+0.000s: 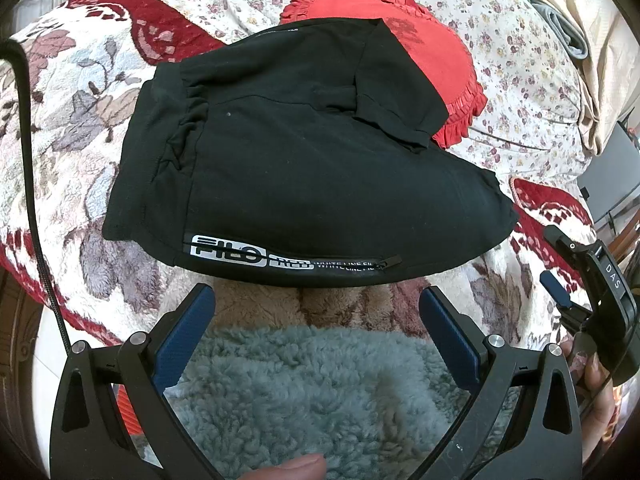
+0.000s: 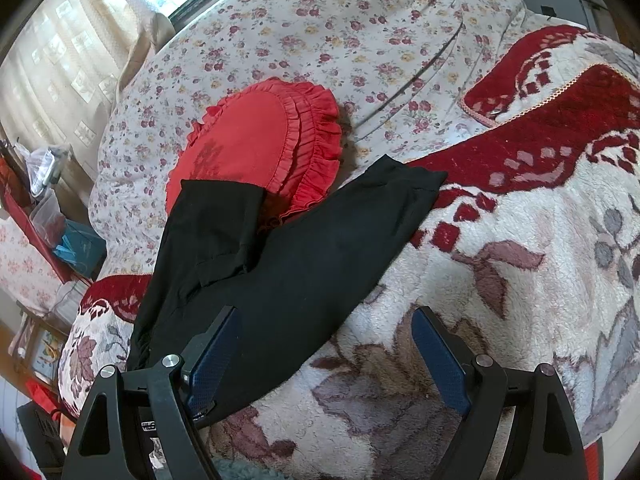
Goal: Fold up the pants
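Pants (image 1: 304,160), black, folded into a compact bundle on floral fleece blanket (image 1: 60,92), far edge overlapping red frilled cushion (image 1: 436,52); white logo strip along near hem. Left gripper (image 1: 316,320) and right gripper (image 2: 324,344) spread wide, holding nothing.

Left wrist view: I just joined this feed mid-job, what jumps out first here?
The black pants dominate the middle, folded into a compact bundle on the floral fleece blanket, white logo strip along the near edge. Behind them a bright red ruffled cushion sits partly under the pant legs. The left gripper hangs open just short of the near edge, holding nothing; the right gripper is open too, by the bundle's side.
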A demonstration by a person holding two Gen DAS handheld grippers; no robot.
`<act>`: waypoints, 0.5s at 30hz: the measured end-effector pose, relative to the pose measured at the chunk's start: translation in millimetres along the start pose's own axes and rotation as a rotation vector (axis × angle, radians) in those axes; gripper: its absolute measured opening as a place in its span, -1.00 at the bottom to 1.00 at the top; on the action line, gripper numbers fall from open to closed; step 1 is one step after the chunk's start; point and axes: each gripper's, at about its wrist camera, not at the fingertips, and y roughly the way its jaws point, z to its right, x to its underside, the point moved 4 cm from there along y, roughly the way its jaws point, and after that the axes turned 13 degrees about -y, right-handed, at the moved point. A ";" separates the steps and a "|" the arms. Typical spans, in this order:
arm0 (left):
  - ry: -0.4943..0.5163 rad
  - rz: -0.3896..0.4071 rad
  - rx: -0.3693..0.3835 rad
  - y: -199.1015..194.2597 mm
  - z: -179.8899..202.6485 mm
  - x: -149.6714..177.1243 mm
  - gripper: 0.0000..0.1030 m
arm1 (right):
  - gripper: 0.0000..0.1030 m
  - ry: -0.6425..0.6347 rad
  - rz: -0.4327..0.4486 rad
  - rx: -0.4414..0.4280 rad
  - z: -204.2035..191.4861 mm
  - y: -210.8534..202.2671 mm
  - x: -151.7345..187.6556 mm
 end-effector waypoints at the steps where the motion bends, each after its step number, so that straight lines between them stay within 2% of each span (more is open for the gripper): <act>1: 0.000 0.000 0.000 0.0 -0.1 -0.1 0.98 | 0.67 0.000 0.000 0.000 0.1 0.0 0.0; 15: -0.001 -0.001 0.001 -0.1 -0.9 -0.9 0.98 | 0.67 0.003 0.001 -0.002 1.2 0.5 -0.4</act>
